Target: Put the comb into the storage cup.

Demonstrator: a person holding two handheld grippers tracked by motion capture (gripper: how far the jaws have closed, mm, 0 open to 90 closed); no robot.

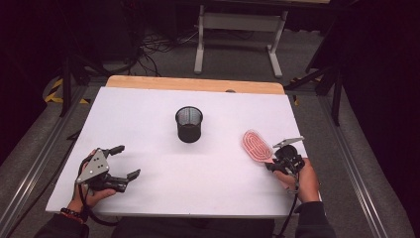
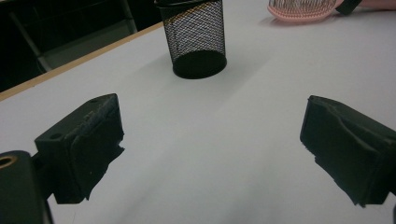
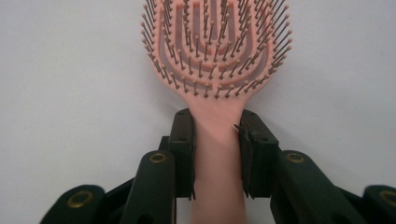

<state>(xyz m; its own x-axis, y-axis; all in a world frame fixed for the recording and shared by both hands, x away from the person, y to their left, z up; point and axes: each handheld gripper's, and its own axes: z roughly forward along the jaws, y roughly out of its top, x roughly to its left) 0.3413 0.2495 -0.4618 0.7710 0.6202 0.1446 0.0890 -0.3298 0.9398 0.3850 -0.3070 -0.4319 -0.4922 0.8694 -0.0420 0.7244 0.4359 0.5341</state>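
At seven o'clock on the white table [image 1: 148,109], the left gripper [image 1: 125,161] rests in the person's hand, jaws spread wide and holding nothing, aimed toward the black mesh cup [image 1: 188,124] at centre. At four o'clock, the right gripper [image 1: 275,159] clamps the pink hairbrush [image 1: 256,145] by its handle, bristles up.

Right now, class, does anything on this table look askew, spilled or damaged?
Nothing stands out. The black mesh cup stands upright and looks empty on the white table. The pink hairbrush looks intact, bristles up, its handle clamped squarely in the right gripper. The left gripper is open.
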